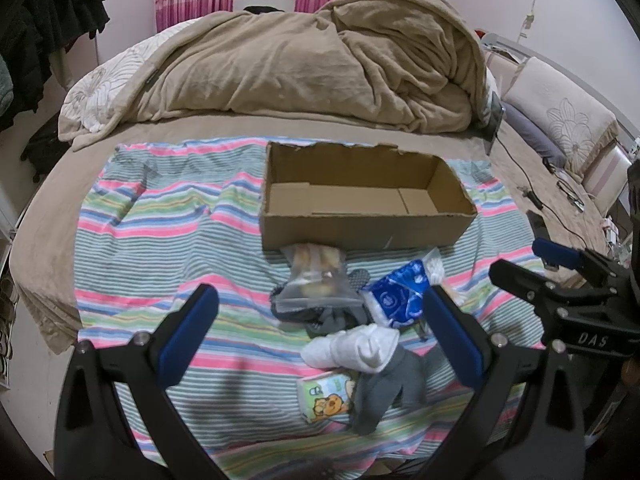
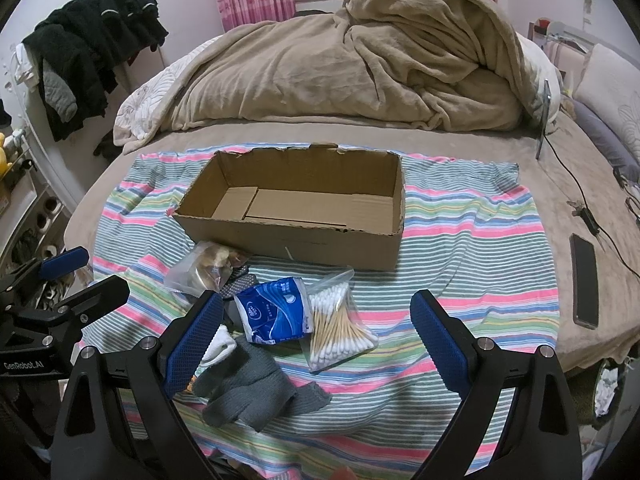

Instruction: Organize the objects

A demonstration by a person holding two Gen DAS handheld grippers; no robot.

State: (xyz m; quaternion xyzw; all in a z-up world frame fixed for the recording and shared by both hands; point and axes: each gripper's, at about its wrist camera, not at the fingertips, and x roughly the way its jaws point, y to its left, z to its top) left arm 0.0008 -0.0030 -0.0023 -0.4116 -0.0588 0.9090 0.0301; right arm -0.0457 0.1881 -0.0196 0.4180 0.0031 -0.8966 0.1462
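Note:
An open, empty cardboard box point(image 1: 360, 224) point(image 2: 288, 236) sits on a striped cloth point(image 1: 160, 240) on the bed. In front of it lies a pile: a clear snack bag point(image 1: 316, 276) point(image 2: 200, 268), a blue tissue pack point(image 1: 400, 296) point(image 2: 274, 312), a bag of cotton swabs point(image 2: 336, 324), white socks point(image 1: 356, 348), grey socks point(image 1: 384, 388) point(image 2: 248, 388) and a small cartoon tissue pack point(image 1: 328, 396). My left gripper point(image 1: 320, 320) is open above the pile, holding nothing. My right gripper point(image 2: 316, 328) is open above the swabs, holding nothing.
A heaped beige duvet point(image 1: 320, 68) point(image 2: 360, 68) fills the bed behind the box. A phone point(image 2: 584, 280) and cables point(image 2: 588, 212) lie on the right of the bed. Dark clothes point(image 2: 92, 48) hang at the left. Pillows point(image 1: 560, 120) are at the right.

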